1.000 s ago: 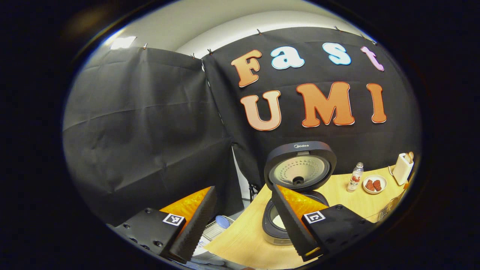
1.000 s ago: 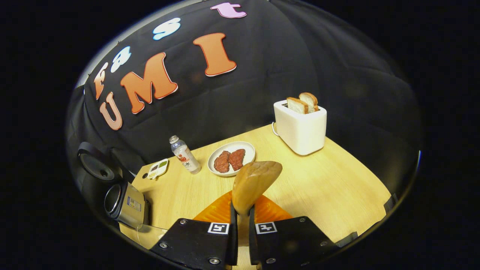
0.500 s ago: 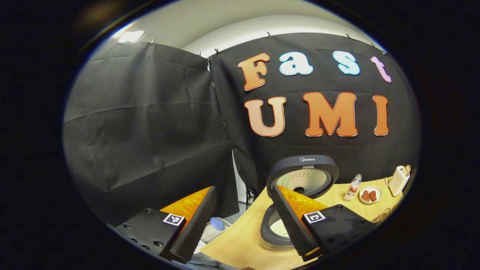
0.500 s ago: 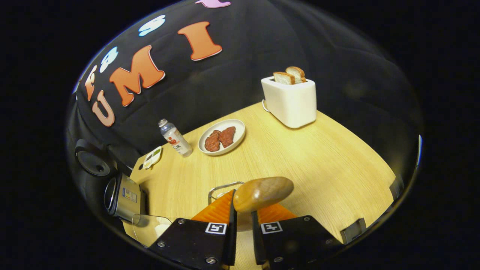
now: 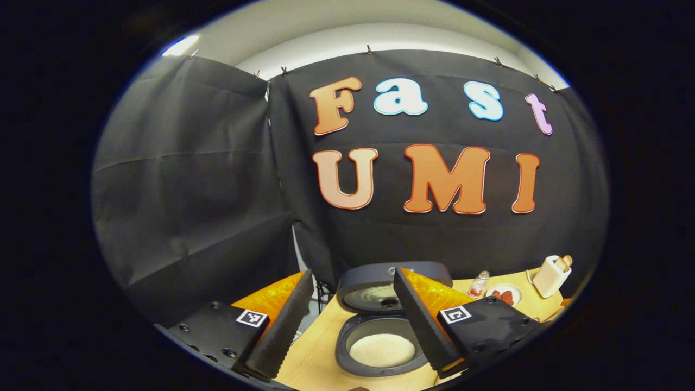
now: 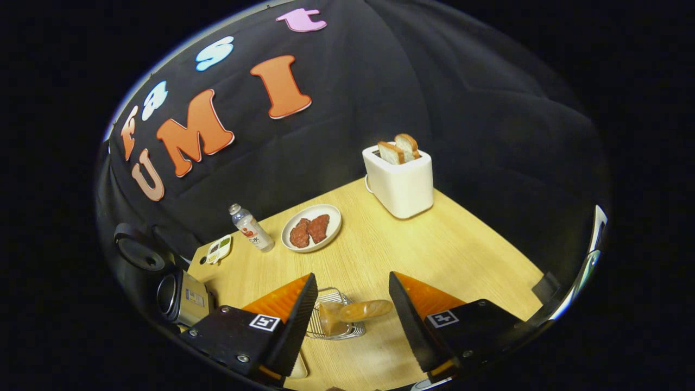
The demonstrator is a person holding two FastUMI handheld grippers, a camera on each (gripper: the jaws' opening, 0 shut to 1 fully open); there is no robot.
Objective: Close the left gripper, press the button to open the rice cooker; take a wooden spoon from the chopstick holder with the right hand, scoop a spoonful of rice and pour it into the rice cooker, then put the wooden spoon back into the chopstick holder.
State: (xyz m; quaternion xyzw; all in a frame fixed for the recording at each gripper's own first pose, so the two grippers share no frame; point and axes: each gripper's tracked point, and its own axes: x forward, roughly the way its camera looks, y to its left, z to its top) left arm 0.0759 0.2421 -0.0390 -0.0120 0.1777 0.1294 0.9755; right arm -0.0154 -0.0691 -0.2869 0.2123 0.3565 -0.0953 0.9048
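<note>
1. Right gripper (image 6: 347,320): released, fingers wide apart; wooden spoon (image 6: 355,310) is seen between them, farther off, resting in the wire chopstick holder (image 6: 332,320).
2. Left gripper (image 5: 353,320): released, nothing held; open rice cooker (image 5: 380,347) w/ rice lies ahead between the fingers.
3. Spoon is judged light, stiff, smooth, a bit slippery; to be taken at the handle.

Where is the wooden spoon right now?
In the right gripper view, the wooden spoon sits in the wire chopstick holder on the table, between the open right gripper's fingers.
</note>
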